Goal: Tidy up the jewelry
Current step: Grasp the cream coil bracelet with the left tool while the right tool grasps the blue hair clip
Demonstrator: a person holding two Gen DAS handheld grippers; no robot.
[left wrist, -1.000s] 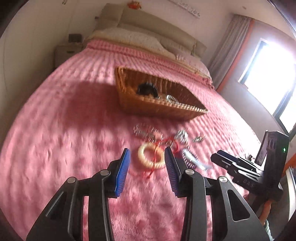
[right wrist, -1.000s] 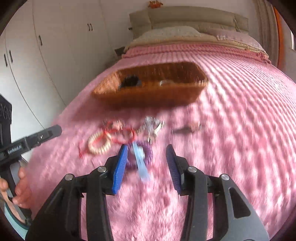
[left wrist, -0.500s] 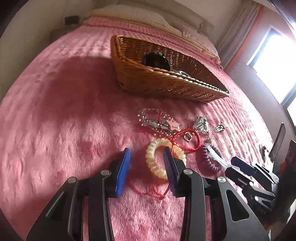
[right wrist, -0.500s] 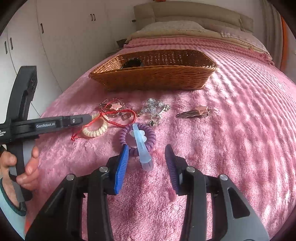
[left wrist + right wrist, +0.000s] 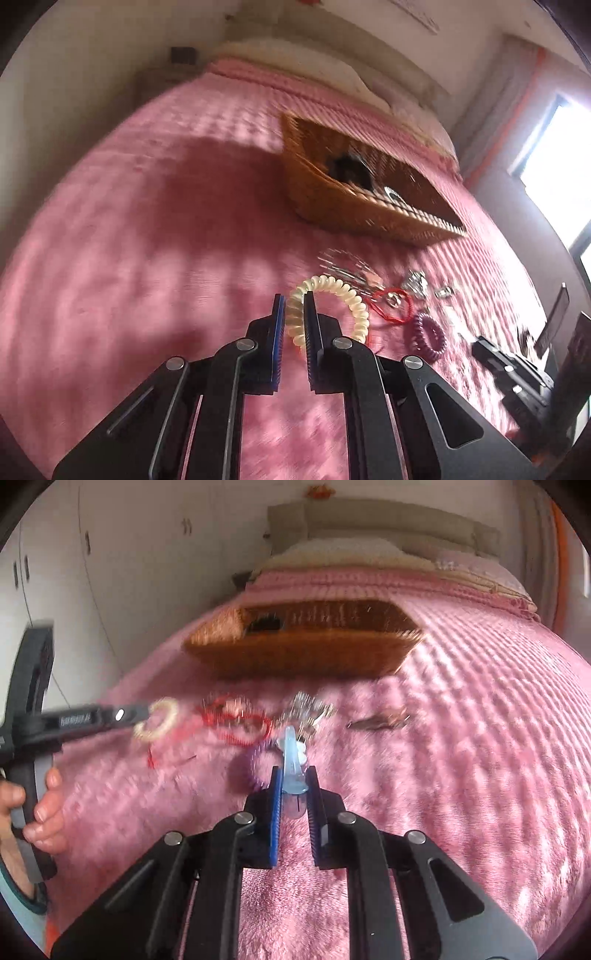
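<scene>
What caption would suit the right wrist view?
Right claw shut on pale blue hair clip, wicker basket ahead.

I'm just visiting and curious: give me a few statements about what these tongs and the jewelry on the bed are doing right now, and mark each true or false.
1. The left tongs grip a cream spiral hair tie. True.
2. The right tongs are wide open and hold nothing. False: they are closed on a pale blue hair clip.
3. The wicker basket sits on the pink bedspread. True.
4. The purple spiral hair tie lies in the basket. False: it lies on the bedspread.
</scene>
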